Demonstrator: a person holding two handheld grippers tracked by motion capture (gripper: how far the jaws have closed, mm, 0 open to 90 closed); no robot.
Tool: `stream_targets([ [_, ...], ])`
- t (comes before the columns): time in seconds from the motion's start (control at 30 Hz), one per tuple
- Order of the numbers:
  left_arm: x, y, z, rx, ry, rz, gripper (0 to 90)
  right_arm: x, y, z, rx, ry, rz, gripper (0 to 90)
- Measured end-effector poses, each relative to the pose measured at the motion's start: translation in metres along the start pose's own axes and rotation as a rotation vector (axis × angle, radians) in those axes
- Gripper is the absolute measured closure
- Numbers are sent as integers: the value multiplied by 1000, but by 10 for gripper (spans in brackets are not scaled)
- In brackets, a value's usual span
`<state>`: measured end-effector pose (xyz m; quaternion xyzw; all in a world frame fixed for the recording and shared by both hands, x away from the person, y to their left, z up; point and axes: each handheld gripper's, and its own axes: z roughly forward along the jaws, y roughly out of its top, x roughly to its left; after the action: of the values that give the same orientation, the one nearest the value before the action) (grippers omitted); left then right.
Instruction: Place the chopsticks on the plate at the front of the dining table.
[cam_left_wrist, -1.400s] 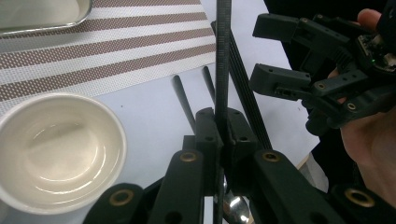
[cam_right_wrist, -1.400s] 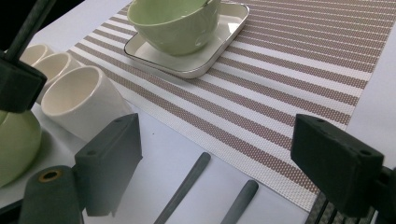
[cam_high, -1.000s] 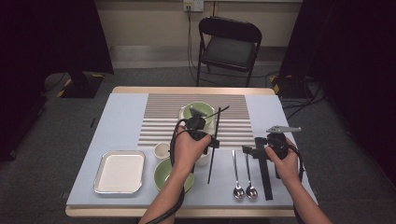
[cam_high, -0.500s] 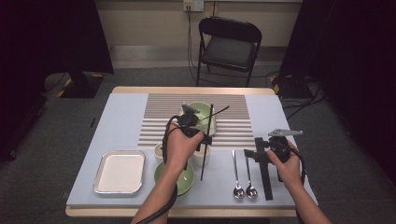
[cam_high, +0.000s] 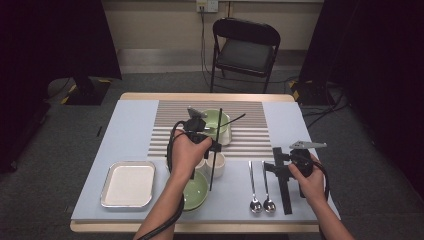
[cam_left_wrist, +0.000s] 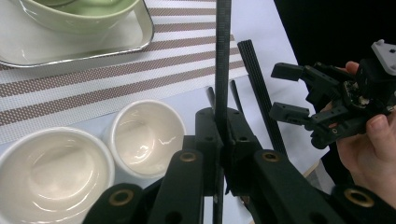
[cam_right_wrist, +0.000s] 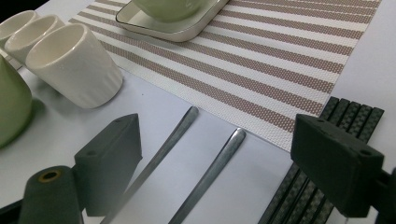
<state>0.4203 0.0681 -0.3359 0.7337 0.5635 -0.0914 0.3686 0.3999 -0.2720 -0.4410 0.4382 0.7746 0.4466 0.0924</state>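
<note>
My left gripper (cam_high: 214, 145) hovers over two white cups (cam_high: 211, 163), shut on a thin black chopstick (cam_high: 216, 150) that hangs steeply, its lower end over a green bowl (cam_high: 196, 192). In the left gripper view the jaws (cam_left_wrist: 222, 135) pinch this chopstick (cam_left_wrist: 222, 56) upright above the cups (cam_left_wrist: 147, 135). My right gripper (cam_high: 272, 159) stands open near the table's right front, beside a bundle of black chopsticks (cam_high: 285, 187). Its jaws (cam_right_wrist: 224, 163) straddle two spoon handles (cam_right_wrist: 210, 170), with nothing between them.
A second green bowl on a white square plate (cam_high: 226, 136) sits on the striped placemat (cam_high: 250, 120). A metal tray (cam_high: 129, 183) lies at the front left. Two spoons (cam_high: 261, 187) lie between the cups and the chopstick bundle. A folding chair (cam_high: 245, 50) stands beyond the table.
My left gripper has moved slightly left and away from the front edge, lifting the chopstick with it. The right gripper has stayed put.
</note>
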Motion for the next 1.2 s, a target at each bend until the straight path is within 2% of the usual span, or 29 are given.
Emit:
stream_targets([
  [0.23,1,6,-7,-4,0,0,860,-1,-5,-1,4,-3,4,154],
  [0.3,3,8,-9,-7,-10,-18,860,-2,-6,-2,4,-5,11,154],
  [0.43,5,12,-12,-6,-20,-23,860,-5,-8,-3,4,-6,16,154],
  [0.53,5,13,-13,-11,-18,-33,860,-6,-9,-4,8,-14,17,154],
  [0.63,5,17,-18,-15,-11,-18,860,-8,-11,-5,7,-16,19,154],
  [0.67,5,17,-19,-18,-12,-31,860,-10,-12,-6,6,-18,21,155],
  [0.9,7,20,-26,-22,-8,-30,860,-16,-16,-7,14,-31,30,154],
  [1.2,13,20,-34,-28,7,-35,860,-20,-21,-6,26,-52,12,155],
])
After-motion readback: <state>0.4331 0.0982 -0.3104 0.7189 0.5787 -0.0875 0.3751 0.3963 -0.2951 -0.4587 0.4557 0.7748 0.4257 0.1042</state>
